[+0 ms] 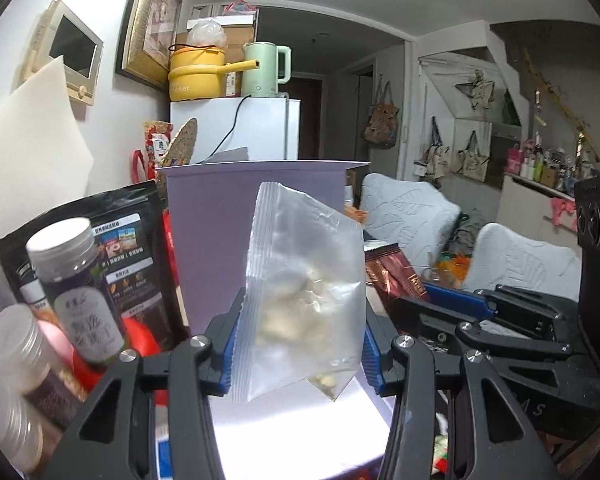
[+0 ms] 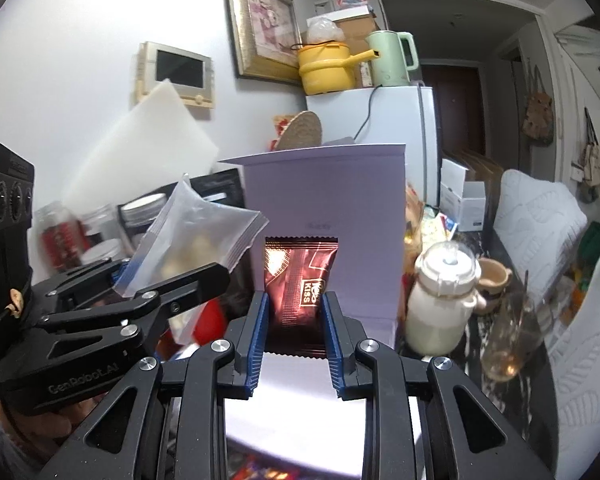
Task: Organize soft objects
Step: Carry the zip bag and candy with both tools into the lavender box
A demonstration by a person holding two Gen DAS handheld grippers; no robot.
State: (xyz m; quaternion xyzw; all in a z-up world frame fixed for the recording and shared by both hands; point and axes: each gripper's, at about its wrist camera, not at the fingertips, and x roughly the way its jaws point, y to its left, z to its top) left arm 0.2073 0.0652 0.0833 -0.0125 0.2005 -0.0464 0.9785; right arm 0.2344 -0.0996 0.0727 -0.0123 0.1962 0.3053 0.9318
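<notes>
Two-handed sorting over an open lavender box [image 2: 324, 196]. Left claw [image 1: 300, 344] is closed on the lower edge of a clear zip bag [image 1: 304, 280] of pale pieces, held upright above the box's white floor. Right claw [image 2: 294, 328] is pinched narrowly on a maroon foil packet [image 2: 298, 276], also upright, in front of the box's raised lid. Both pouches are limp; judged best practice is to lower each until its base meets the floor, release one claw at a time, and keep the claws apart so the bags do not snag
</notes>
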